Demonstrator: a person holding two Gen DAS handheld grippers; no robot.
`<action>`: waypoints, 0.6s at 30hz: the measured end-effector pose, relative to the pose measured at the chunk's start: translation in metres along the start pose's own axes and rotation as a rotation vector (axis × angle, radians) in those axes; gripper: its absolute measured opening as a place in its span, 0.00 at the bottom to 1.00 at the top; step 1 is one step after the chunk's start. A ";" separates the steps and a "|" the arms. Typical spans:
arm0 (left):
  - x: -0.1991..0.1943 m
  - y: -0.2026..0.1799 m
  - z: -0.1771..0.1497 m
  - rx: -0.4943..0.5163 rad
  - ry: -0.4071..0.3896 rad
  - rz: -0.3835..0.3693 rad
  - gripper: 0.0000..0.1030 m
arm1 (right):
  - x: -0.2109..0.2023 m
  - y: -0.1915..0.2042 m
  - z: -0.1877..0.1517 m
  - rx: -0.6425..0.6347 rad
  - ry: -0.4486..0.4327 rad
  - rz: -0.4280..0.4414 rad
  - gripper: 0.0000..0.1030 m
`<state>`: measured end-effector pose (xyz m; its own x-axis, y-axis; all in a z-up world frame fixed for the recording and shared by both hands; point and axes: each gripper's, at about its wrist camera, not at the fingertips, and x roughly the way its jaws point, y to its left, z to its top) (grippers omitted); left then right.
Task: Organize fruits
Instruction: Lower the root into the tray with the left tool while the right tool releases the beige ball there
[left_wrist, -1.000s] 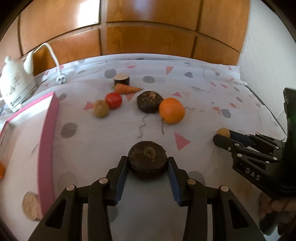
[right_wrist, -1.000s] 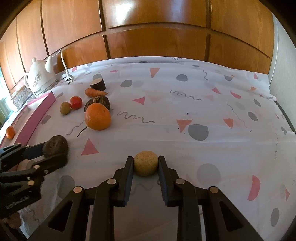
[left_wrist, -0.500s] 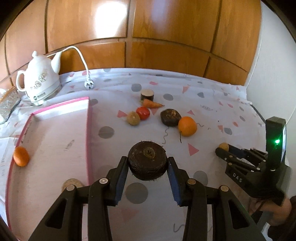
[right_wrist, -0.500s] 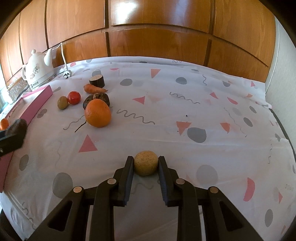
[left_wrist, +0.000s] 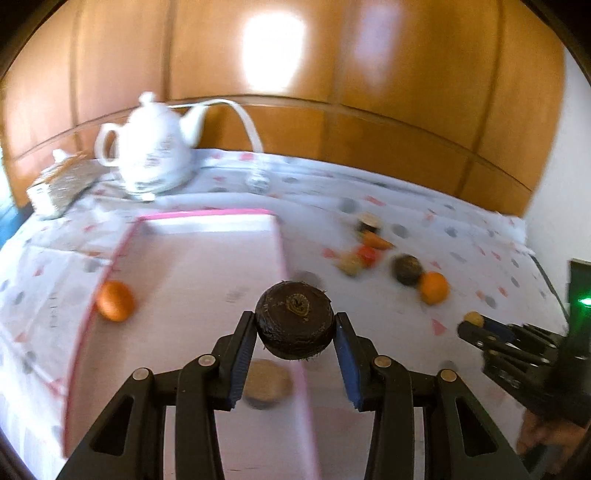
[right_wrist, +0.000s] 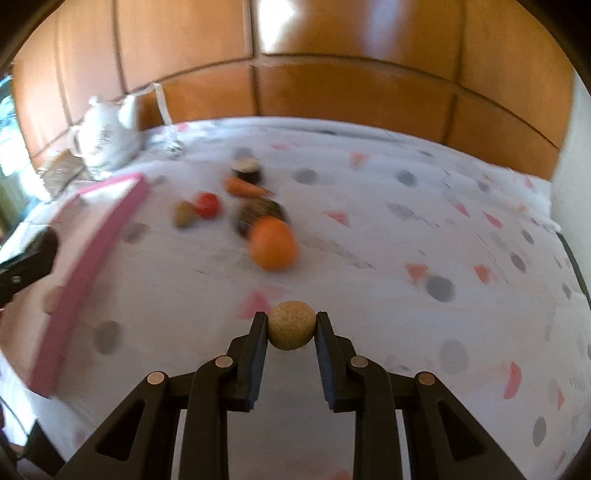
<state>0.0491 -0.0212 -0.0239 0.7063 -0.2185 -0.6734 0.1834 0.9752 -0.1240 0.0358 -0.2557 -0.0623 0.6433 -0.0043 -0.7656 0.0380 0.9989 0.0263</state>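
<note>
Left gripper (left_wrist: 294, 334): clamped on a dark round fruit (left_wrist: 293, 323), which sat between the blue pads (left_wrist: 347, 356), raised above the near right edge of the pink-rimmed tray (left_wrist: 129, 240). Tray contents: one small orange fruit (left_wrist: 115, 300) at its left rim and a tan disc (left_wrist: 264, 384) below the gripper. Right gripper (right_wrist: 291, 330): clenched on a small tan ball-shaped fruit (right_wrist: 291, 329), held clear of the patterned tablecloth (right_wrist: 406, 221). On the cloth beyond lay an orange (right_wrist: 274, 248), blurred.
</note>
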 end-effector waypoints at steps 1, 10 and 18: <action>-0.002 0.009 0.001 -0.016 -0.008 0.021 0.42 | -0.002 0.009 0.005 -0.010 -0.005 0.030 0.25; -0.018 0.087 -0.004 -0.155 -0.045 0.242 0.43 | 0.004 0.104 0.052 -0.135 -0.014 0.266 0.25; -0.044 0.109 -0.005 -0.190 -0.116 0.287 0.50 | 0.016 0.180 0.069 -0.179 0.003 0.392 0.32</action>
<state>0.0350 0.0952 -0.0114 0.7852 0.0728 -0.6150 -0.1562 0.9842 -0.0829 0.1053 -0.0795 -0.0255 0.5804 0.3772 -0.7218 -0.3424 0.9171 0.2039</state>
